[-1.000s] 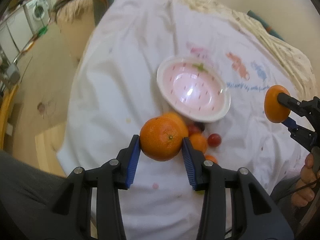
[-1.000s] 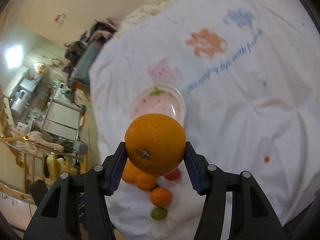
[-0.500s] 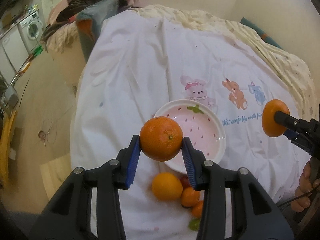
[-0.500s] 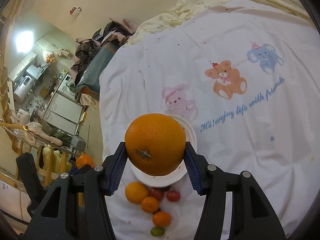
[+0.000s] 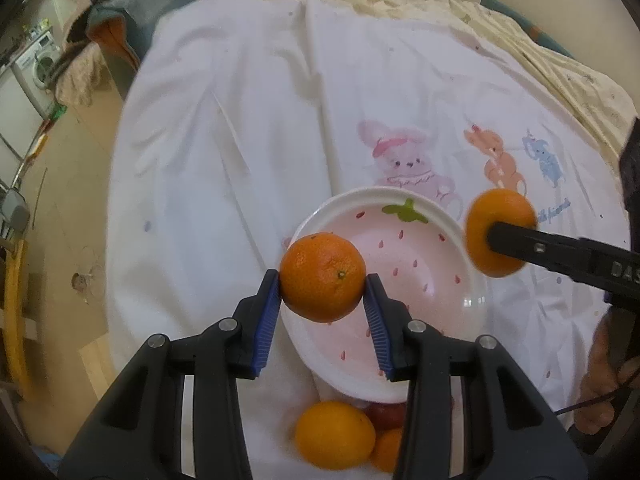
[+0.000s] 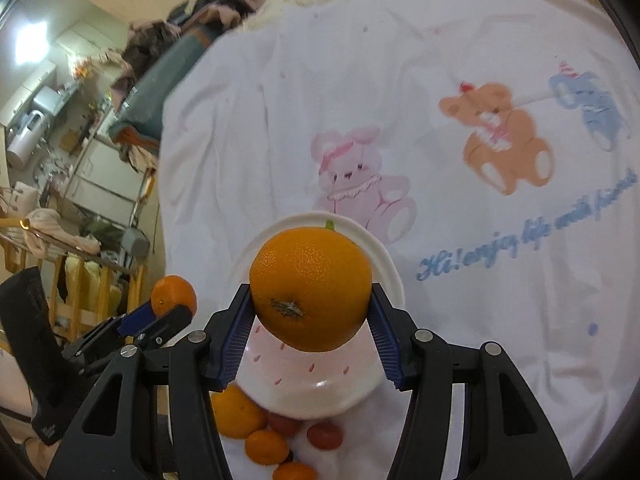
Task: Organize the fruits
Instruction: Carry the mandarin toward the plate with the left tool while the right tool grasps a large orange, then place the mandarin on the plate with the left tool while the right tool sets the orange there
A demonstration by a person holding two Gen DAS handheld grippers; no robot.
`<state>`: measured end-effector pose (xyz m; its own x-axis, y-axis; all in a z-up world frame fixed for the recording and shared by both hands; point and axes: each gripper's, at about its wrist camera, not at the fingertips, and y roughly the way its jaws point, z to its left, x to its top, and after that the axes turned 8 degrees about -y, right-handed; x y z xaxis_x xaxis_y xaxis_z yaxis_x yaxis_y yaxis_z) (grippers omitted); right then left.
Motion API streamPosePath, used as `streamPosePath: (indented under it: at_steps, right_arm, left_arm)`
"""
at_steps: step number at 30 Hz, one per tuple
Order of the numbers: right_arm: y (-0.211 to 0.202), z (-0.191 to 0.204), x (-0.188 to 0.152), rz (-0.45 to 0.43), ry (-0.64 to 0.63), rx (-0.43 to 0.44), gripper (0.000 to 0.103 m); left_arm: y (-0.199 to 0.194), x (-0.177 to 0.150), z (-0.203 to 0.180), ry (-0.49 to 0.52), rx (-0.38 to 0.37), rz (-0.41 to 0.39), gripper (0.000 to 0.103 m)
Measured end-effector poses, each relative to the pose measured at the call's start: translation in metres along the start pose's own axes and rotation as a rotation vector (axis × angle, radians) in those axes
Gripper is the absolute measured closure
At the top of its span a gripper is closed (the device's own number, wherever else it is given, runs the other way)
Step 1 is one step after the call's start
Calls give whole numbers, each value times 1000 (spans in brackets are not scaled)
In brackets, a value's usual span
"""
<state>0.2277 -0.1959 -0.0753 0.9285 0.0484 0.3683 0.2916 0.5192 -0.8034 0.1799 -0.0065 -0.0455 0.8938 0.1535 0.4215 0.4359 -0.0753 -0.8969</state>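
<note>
My left gripper [image 5: 322, 280] is shut on a small orange [image 5: 322, 277] and holds it above the near left rim of a white strawberry-print plate [image 5: 424, 256]. My right gripper [image 6: 311, 295] is shut on a larger orange [image 6: 310, 293] over the same plate [image 6: 320, 396]. In the left wrist view the right gripper's orange [image 5: 498, 232] hangs by the plate's right rim. In the right wrist view the left gripper's orange [image 6: 174, 295] shows at the left. More fruit lies on the cloth near the plate: an orange [image 5: 335, 434], a red fruit [image 5: 386, 415], small oranges [image 6: 267, 446] and small tomatoes [image 6: 325, 434].
A white cloth printed with a pink bunny [image 5: 404, 164], a bear [image 6: 500, 136] and an elephant covers the bed. A person's hand [image 5: 600, 384] holds the right gripper's handle. Left of the bed are bare floor, a washing machine [image 5: 36, 68], shelves and piled clothes [image 6: 160, 76].
Both grippers, each still holding its orange, have moved forward over the cloth from the loose fruit to above the plate. The plate now sits nearer and larger in both views.
</note>
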Motion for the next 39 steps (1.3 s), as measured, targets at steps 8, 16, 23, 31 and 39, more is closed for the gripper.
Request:
streamPosePath:
  at_steps: [8,16,23,31,39]
  right_arm:
    - [63,0,12,137,26,12,45]
    - [80,-5,14,163,49,-21,42]
    - [67,-18,14,132,136,31,18]
    - [7,-39,-2,73,194,12,16]
    - [-32,-54,-38,8,270,21,16]
  left_arm:
    - [29,0,18,-60,-27,34,65]
    - [33,3,17,-59,-26,29,65]
    - [39,3,8,-36,-50,40,65]
    - [60,9,-6,10,-78,39,65]
    - [79,13,-7,-37,-109,80,64]
